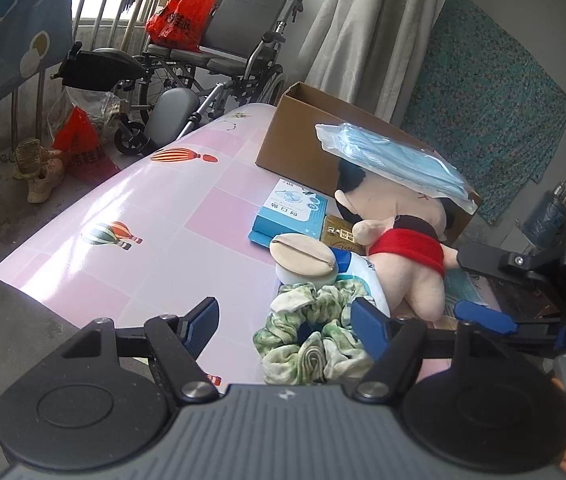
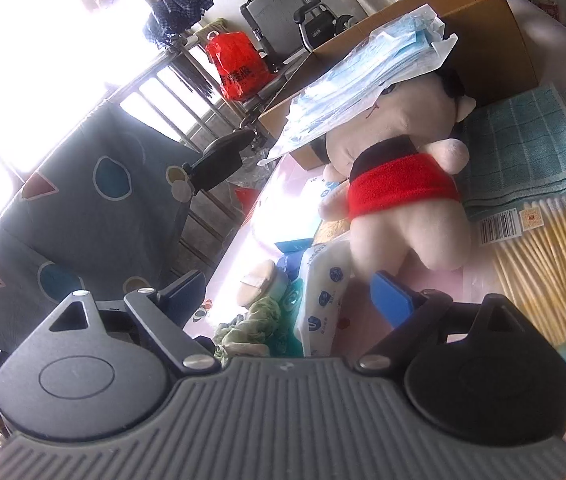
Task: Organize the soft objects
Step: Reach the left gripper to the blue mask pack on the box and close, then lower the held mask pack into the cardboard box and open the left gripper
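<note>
Blue pads tip the black fingers of the left gripper (image 1: 285, 318), which hangs with its jaws spread wide and nothing between them, just above a crumpled green-and-white tie-dye fabric scrunchie (image 1: 313, 340) at the near edge of the heap; by my judgement this scrunchie is the soft thing it is lined up to take. The right gripper (image 2: 287, 292) is also spread apart and empty, low over the pink checked tablecloth printed with hot-air balloons (image 1: 143, 232), pointing at the legs of a peach plush doll in a red top (image 2: 399, 196).

The doll lies face down, its dark-haired head against an open brown cardboard box (image 1: 295, 140) at the far side, probably where the soft items are meant to go. A clear plastic sleeve of pale blue face masks (image 1: 395, 160) rests tilted across the doll's head and the box rim, seemingly dropped there loosely.

Just beyond the scrunchie sits a round beige powder puff (image 1: 303, 256), on a pale round pad. Further left lies a flat blue-and-white mask box (image 1: 291, 212) with Chinese writing I cannot read reliably. Beside the doll stands a white tissue pack with blue motifs (image 2: 323, 292); its lettering is blurred.

To the right lie a folded teal checked towel (image 2: 531, 148) and a clear pack of wooden cotton swabs (image 2: 547, 264) bearing a barcode label, digits too small to read.
</note>
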